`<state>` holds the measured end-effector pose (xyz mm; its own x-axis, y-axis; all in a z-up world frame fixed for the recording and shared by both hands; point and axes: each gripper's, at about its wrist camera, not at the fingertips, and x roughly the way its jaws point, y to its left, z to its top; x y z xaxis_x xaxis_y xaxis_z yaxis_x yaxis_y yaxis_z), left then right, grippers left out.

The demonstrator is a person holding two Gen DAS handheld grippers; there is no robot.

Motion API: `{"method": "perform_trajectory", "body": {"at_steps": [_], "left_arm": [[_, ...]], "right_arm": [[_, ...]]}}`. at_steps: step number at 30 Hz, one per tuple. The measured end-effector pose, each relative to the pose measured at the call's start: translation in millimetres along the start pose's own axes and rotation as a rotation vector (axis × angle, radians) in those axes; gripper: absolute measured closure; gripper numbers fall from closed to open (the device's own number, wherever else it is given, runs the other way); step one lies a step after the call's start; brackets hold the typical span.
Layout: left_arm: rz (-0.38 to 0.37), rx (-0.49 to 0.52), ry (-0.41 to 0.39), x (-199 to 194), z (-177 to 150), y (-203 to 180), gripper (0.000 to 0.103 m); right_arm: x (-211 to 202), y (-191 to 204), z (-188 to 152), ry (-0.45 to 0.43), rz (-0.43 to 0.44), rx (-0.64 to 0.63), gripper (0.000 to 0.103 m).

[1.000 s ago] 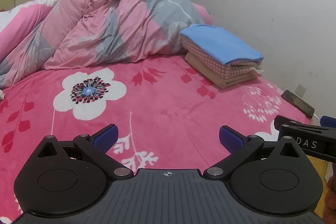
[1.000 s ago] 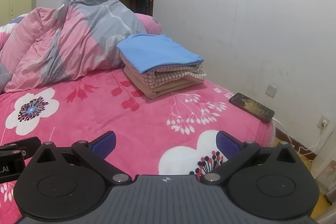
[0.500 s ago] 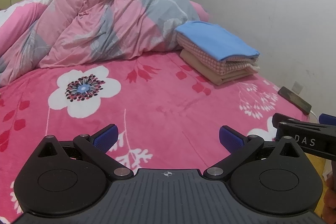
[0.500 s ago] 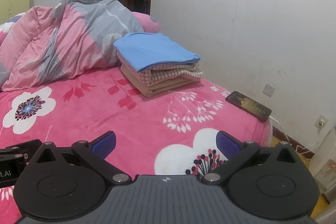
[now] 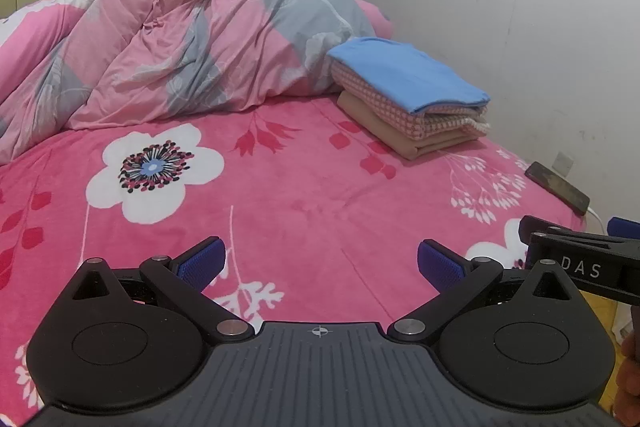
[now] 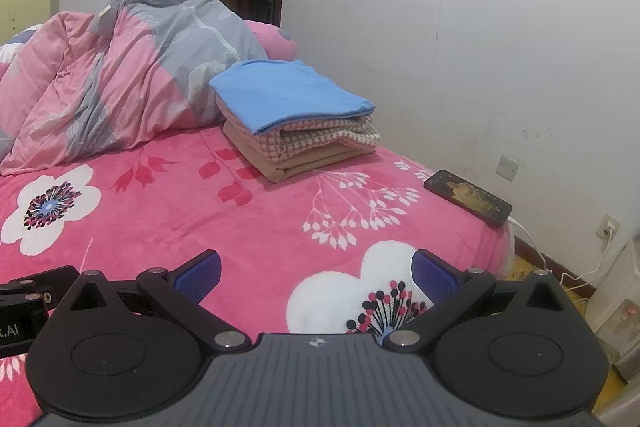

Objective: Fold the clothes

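A stack of folded clothes [image 5: 404, 95] [image 6: 296, 115] lies at the far right of the bed: a blue piece on top, a pink checked one under it, a tan one at the bottom. My left gripper [image 5: 320, 263] hovers open over the pink flowered bedspread [image 5: 280, 195], well short of the stack, with nothing between its blue pads. My right gripper [image 6: 316, 273] is open too, empty, above the bedspread [image 6: 200, 219] near the bed's front. Its black body [image 5: 580, 259] shows at the right edge of the left wrist view.
A rumpled pink and grey quilt [image 5: 180, 51] [image 6: 120, 75] is heaped across the back of the bed. A dark phone [image 6: 468, 197] [image 5: 558, 187] on a white cable lies at the bed's right edge. A white wall [image 6: 480, 27] stands close on the right.
Both views have shifted a little, with the stack and quilt sliding slightly left and up in frame. The jaws keep the same width and nothing on the bed has moved.
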<state>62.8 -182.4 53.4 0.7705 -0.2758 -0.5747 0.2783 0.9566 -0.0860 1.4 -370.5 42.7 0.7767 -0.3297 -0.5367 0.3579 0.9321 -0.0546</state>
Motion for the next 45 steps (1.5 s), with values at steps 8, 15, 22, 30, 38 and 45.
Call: {"method": "perform_trajectory", "body": {"at_steps": [8,15,22,30,38,45], "left_arm": [[0.002,-0.002,-0.002,-0.7,0.5,0.6,0.0],[0.005,-0.002,-0.003,-1.0,0.9,0.4,0.0],[0.006,-0.002,-0.004,-1.0,1.5,0.7,0.0],[0.007,-0.004,-0.003,-0.8,1.4,1.3,0.0],[0.009,-0.006,-0.002,-0.5,1.2,1.7,0.0],[0.009,-0.008,-0.002,-0.3,1.3,2.3,0.0]], "right_arm": [[-0.6,1.3,0.6,-0.001,0.001,0.001,0.0],[-1.3,1.9,1.0,-0.003,0.004,-0.003,0.0],[-1.5,2.1,2.0,-0.004,0.004,-0.003,0.0],[0.2,3.6,2.1,-0.003,0.008,-0.007,0.0],[-0.8,4.7,1.6,-0.002,0.007,-0.009,0.0],[-0.4,4.7,1.3,-0.001,0.008,-0.01,0.0]]}}
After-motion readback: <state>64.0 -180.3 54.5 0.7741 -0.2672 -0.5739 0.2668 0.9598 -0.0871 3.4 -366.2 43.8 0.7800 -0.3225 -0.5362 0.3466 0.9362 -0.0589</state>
